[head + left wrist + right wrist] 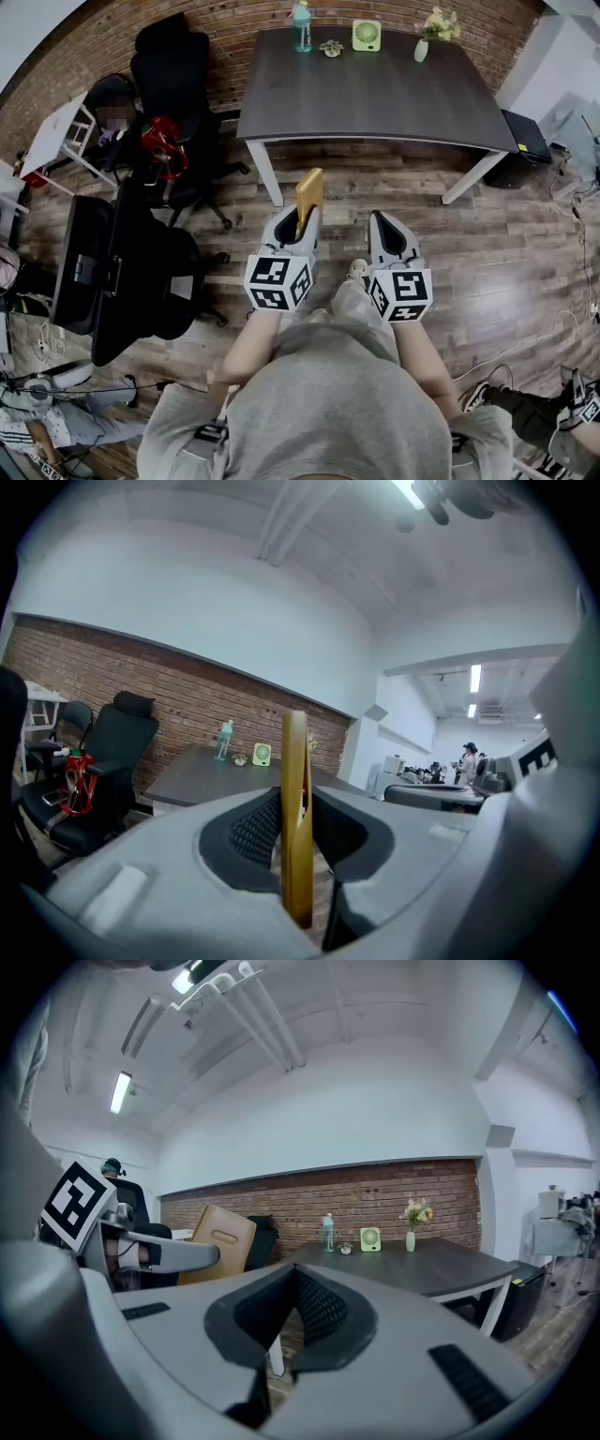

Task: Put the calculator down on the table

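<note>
A flat tan-gold calculator (pixel 309 192) stands on edge between the jaws of my left gripper (pixel 302 221), which is shut on it over the wood floor, short of the dark table (pixel 375 94). The left gripper view has the calculator (pixel 296 817) edge-on, pinched by the left gripper (pixel 298 803), with the table (pixel 202 771) beyond it. My right gripper (pixel 385 225) is level beside it, jaws together and holding nothing. Looking along the right gripper (pixel 295 1283), the calculator (pixel 217 1241) is off to the left and the table (pixel 422 1265) ahead.
At the table's far edge stand a teal bottle (pixel 302 26), a small green fan (pixel 367 35) and a vase of flowers (pixel 424 47). Black office chairs (pixel 173 84) and a red object (pixel 164 150) crowd the left. A black box (pixel 525 136) sits by the right table leg.
</note>
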Tool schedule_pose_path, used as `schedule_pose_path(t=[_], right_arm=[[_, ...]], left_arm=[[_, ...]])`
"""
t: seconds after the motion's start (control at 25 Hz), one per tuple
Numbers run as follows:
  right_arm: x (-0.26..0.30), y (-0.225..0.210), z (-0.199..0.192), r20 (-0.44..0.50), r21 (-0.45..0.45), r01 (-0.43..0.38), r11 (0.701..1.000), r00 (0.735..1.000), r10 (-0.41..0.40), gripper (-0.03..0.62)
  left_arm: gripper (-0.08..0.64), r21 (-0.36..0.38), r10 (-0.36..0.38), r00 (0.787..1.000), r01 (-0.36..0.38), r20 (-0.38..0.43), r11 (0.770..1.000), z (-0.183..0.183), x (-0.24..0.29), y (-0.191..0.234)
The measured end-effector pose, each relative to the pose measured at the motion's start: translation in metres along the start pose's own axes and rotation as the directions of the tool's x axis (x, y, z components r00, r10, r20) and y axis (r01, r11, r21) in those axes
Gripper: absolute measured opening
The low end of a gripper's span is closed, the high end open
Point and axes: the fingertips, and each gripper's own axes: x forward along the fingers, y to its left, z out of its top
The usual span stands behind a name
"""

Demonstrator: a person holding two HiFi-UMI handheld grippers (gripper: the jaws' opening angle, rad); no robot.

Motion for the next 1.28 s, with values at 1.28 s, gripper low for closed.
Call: schedule_pose_path(t=[1.28], right_arm=[[0.218, -0.109, 0.037, 0.014, 0.006, -0.075, 0.997, 0.997, 0.075, 0.003]], left_arm=[[0.086, -0.032, 0.047, 0.998, -0.048, -0.040, 0.998, 0.036, 0.214, 0.089]])
